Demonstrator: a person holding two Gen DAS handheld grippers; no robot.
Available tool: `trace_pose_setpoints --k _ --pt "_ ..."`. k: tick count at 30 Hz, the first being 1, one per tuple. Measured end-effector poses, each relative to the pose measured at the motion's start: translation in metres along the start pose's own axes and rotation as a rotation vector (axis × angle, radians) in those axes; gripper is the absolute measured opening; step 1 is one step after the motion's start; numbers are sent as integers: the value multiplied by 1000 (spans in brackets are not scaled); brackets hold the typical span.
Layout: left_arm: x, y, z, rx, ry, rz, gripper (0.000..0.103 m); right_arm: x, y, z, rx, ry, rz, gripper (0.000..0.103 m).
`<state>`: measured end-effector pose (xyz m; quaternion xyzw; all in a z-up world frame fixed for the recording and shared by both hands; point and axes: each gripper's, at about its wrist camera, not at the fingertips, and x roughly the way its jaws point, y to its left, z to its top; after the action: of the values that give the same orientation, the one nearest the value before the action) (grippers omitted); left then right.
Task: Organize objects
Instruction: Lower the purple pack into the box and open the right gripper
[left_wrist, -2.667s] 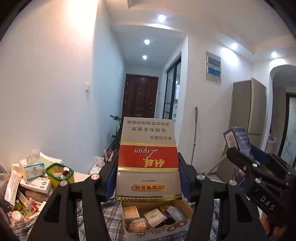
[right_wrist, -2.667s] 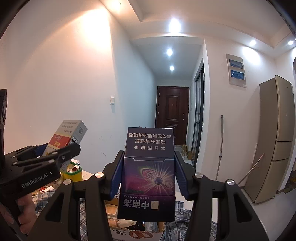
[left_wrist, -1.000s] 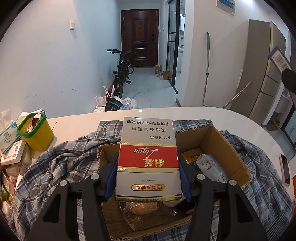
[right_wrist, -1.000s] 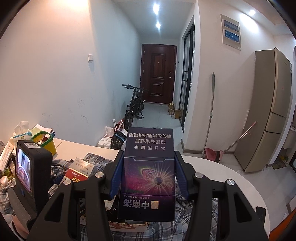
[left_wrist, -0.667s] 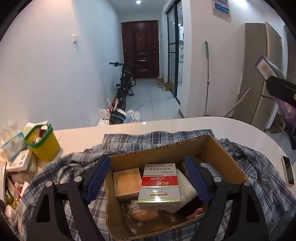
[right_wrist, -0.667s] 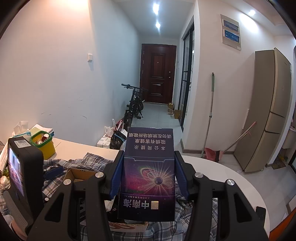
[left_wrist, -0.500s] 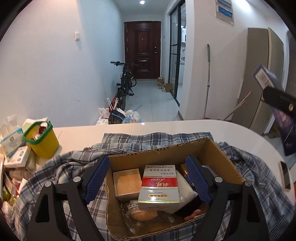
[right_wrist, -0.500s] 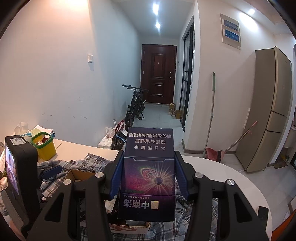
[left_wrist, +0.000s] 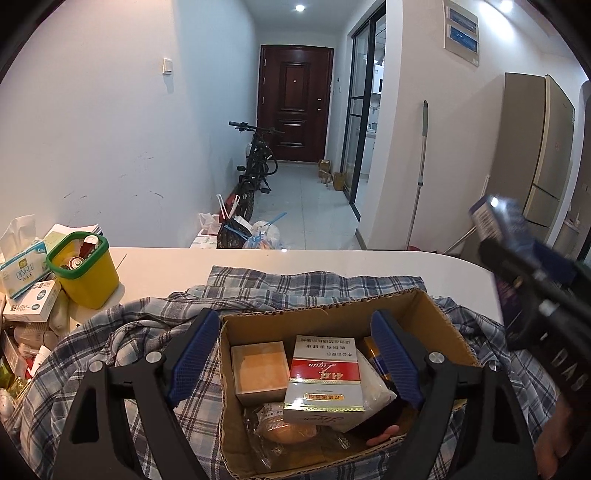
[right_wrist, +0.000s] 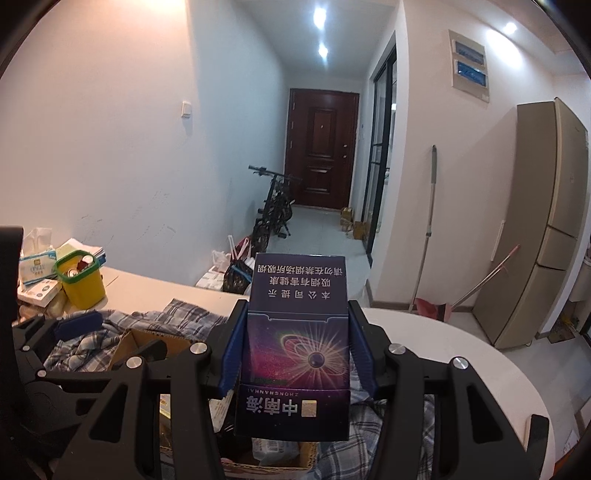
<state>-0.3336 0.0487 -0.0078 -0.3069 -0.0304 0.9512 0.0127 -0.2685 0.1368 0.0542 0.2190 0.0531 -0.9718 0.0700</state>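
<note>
My left gripper (left_wrist: 293, 326) hangs open over an open cardboard box (left_wrist: 436, 314), its blue pads apart and touching nothing. Below them a red-and-white carton (left_wrist: 324, 376) lies flat in the box on top of packets, beside a tan cube box (left_wrist: 260, 365). My right gripper (right_wrist: 297, 310) is shut on a dark blue carton (right_wrist: 297, 350) with a planet print, held upright above the box's right side. That carton (left_wrist: 495, 214) also shows at the right edge of the left wrist view. One blue pad of the left gripper's fingers (right_wrist: 77, 319) shows at the left of the right wrist view.
The box rests on a blue plaid shirt (left_wrist: 110, 332) spread over a white rounded table (left_wrist: 166, 266). A yellow tub with a green rim (left_wrist: 83, 273), a tissue box (left_wrist: 22, 266) and small cartons crowd the left end. A bicycle (left_wrist: 258, 162) stands in the hallway beyond.
My left gripper opened and let go of the red-and-white carton, which now lies in the box. My right gripper sank a little toward the box, still holding the blue carton.
</note>
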Motion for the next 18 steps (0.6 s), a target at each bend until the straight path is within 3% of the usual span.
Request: trace_pose_setpoints --k 5,18 --pt "2 2 0 -1 2 13 86 17 3 -10 -4 51 14 50" --pt "-1 11 4 -29 -6 22 86 29 2 -17 -3 80 8 50"
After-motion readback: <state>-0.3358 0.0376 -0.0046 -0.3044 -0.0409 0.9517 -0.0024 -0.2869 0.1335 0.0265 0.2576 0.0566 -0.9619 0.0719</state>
